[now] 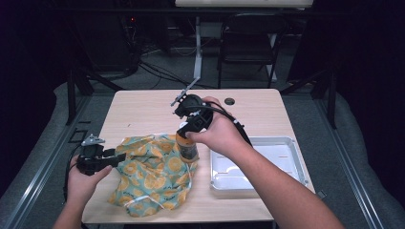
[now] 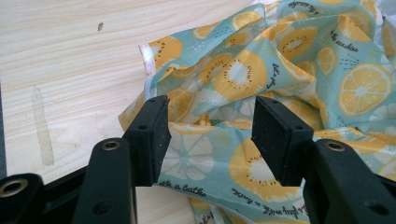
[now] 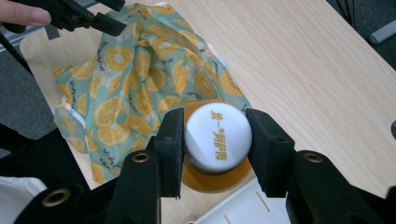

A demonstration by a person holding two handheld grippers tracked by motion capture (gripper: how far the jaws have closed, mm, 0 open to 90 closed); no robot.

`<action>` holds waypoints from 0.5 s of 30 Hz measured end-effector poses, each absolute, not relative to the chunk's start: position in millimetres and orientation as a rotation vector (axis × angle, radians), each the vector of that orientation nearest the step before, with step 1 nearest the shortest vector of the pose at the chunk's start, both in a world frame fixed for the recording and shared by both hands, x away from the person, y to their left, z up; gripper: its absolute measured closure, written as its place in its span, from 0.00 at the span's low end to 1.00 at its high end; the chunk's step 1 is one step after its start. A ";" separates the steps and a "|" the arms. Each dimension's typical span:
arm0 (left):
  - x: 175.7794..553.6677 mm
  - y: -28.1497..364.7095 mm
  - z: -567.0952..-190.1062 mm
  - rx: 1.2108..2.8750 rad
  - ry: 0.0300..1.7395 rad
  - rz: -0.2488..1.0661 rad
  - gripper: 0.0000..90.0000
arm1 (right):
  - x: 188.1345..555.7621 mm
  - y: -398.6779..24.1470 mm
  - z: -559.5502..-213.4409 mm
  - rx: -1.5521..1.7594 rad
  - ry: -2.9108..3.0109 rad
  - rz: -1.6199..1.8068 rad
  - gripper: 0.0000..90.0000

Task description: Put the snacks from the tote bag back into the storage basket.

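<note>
An orange bottle [image 1: 186, 149] with a white cap [image 3: 217, 136] stands upright at the right edge of a teal cloth [image 1: 153, 176] printed with orange slices. My right gripper [image 1: 184, 134] comes down from above and is shut on the cap, one pad on each side of it [image 3: 217, 140]. My left gripper [image 1: 119, 156] hovers level at the cloth's left edge. Its jaws stand open [image 2: 210, 122] over a raised fold of the cloth [image 2: 243, 70], and the pads do not press on it. The bottle's lower body is partly hidden by the cloth.
A white tray [image 1: 292, 143] lies at the table's right front, just right of the bottle. The wooden table [image 1: 143, 107] has a small round hole [image 1: 229, 101] near its far edge. A folding chair [image 1: 250, 43] stands beyond the table.
</note>
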State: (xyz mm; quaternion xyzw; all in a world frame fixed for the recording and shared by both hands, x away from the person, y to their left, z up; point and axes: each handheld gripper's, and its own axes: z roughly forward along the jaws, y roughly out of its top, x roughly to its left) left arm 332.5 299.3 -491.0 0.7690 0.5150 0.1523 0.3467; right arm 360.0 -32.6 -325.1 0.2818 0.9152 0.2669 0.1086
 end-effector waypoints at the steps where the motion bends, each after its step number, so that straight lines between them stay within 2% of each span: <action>1: 332.5 299.3 -491.0 1.996 1.336 0.396 0.52 | 360.2 -34.1 -325.9 0.835 2.688 0.788 0.65; 15: 332.2 299.9 -490.9 1.992 1.339 0.397 0.52 | 361.8 -53.2 -332.2 0.868 2.672 0.766 0.65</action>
